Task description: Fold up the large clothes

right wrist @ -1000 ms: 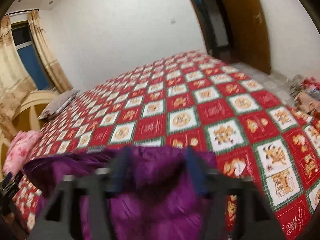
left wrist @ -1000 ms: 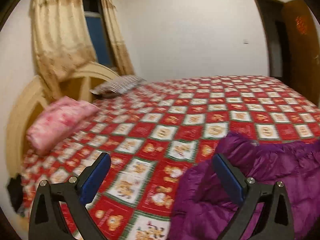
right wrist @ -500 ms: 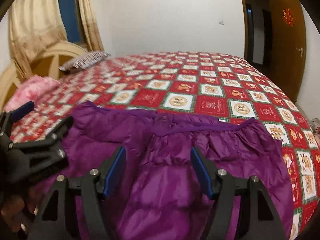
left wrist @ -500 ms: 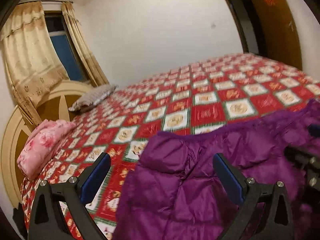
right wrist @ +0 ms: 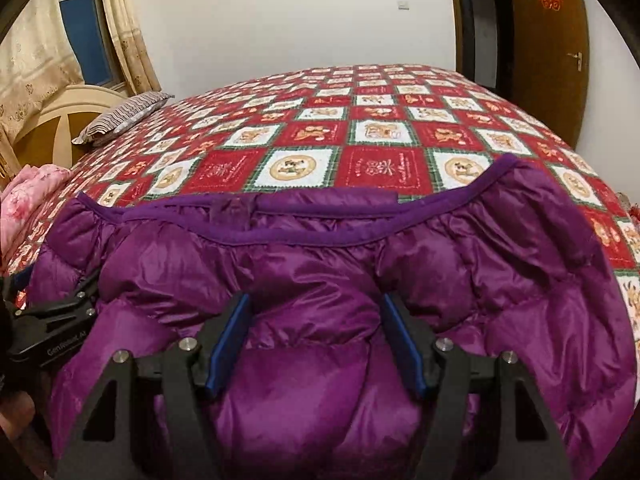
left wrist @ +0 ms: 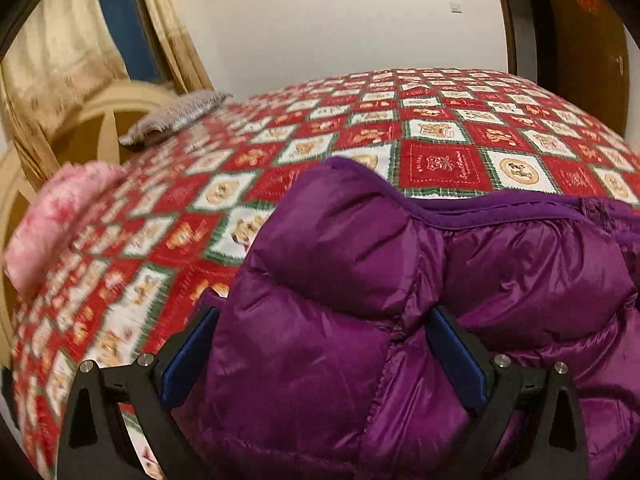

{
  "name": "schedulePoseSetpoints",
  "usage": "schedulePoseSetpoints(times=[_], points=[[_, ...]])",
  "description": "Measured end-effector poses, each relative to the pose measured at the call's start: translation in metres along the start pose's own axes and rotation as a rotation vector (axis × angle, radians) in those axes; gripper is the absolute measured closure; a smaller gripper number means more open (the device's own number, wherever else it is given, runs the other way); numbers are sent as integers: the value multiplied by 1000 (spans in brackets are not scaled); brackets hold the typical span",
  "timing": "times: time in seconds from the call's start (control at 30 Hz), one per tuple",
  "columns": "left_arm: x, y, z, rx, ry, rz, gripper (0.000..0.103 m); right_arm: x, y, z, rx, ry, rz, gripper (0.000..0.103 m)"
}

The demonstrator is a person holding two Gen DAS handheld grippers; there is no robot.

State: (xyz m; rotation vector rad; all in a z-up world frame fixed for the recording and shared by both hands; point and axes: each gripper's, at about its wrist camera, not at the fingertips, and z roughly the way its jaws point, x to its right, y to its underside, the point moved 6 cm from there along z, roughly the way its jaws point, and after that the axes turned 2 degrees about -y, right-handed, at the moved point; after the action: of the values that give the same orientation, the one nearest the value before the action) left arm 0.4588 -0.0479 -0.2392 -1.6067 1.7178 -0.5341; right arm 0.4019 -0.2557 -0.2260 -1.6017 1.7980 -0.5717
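Presently the purple down jacket (right wrist: pixel 320 288) lies on the bed (right wrist: pixel 380 132) at its near edge, its bound hem running crosswise, left to right, with the padded body bulging toward both cameras. Left hand-held gripper (left wrist: pixel 324 344): jaws wide, padding swelling up between them — the fingers sit at the jacket's left end, and no squeeze on the fabric can be made out. Right hand-held gripper (right wrist: pixel 316 340): jaws likewise parted, straddling a puffed ridge near the jacket's middle, nothing clamped. Judged, the coming grasp turns on this — fabric lies directly ahead of and below each pair of fingers. Legible writing: white lettering on the left tool's body, beginning "Gen"; the rest blurred.
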Motion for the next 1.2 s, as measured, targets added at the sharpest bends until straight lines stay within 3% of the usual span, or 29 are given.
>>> schedulePoseSetpoints(times=[1.2], points=[[2,2,7,-30,5,-6,1,-4,3,17,-58,61,-44,29]])
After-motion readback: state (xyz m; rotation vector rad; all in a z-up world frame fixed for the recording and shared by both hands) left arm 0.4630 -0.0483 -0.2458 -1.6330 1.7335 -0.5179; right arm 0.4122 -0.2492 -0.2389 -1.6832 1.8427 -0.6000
